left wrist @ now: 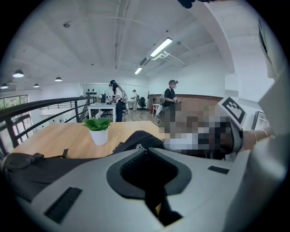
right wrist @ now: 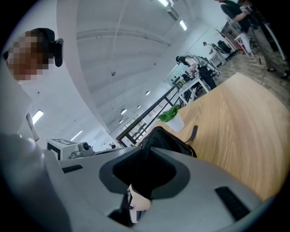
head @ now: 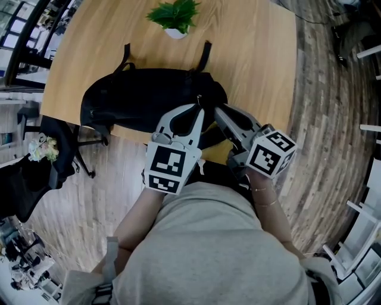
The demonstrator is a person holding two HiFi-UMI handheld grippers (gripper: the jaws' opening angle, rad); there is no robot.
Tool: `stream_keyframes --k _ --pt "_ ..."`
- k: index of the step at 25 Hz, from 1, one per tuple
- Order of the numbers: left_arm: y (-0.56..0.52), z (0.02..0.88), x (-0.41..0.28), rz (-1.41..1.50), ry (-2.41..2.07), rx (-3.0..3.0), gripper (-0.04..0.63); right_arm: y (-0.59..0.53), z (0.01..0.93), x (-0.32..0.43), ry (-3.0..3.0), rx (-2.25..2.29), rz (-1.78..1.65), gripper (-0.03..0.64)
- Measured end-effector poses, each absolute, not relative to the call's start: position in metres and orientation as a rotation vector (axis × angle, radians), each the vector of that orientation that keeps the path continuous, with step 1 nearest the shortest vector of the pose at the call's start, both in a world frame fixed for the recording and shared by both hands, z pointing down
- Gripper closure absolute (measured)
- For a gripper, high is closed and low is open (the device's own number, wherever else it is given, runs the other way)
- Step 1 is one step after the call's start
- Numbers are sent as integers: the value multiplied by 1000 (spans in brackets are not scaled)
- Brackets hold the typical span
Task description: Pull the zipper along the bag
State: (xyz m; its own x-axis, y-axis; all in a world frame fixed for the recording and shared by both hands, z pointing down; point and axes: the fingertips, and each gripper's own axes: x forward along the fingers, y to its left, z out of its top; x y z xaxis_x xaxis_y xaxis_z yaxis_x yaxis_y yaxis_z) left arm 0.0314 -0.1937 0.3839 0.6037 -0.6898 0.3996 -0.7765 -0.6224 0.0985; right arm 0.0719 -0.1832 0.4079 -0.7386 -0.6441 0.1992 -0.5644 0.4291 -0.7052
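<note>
Black fabric bag (head: 149,101): a soft backpack lying flat near the front edge of a wooden table, straps trailing toward the far side.
Left gripper (head: 199,108): clenched at the bag's near right end. In the left gripper view its tips appear pinched on a small metal zipper pull (left wrist: 139,146).
Right gripper (head: 217,111): just beside the left one, clamped on a fold of the bag's cloth. A pale label (right wrist: 136,201) sits in the hollow behind its tips.
Handling: probably light and floppy. The cloth is likely to bunch and drag with the slider unless held taut.
Where to hold: the metal pull for travel and the fabric close beside the zip as an anchor. The pull is small and could slip from the pads.
Plant (head: 175,16): a small green plant in a white pot, beyond the bag.
Table (head: 250,53): pale wood grain, bare to the right of the bag.
Floor (head: 321,107): darker wood planks on the right.
Room: an open office with a white ceiling, strip lights and a black railing (left wrist: 45,106). People (left wrist: 117,97) stand at distant desks.
</note>
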Motion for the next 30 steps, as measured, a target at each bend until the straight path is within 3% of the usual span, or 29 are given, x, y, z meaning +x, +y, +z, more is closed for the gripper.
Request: stream_keyframes --k 23,30 --pt "-199 386 -12 359 -1284 2457 577 -182 408 73 2724 -1204 -1093 555" --pt "-209 385 -70 307 -1444 2324 580 -186 407 88 2716 -1285 -1085 558"
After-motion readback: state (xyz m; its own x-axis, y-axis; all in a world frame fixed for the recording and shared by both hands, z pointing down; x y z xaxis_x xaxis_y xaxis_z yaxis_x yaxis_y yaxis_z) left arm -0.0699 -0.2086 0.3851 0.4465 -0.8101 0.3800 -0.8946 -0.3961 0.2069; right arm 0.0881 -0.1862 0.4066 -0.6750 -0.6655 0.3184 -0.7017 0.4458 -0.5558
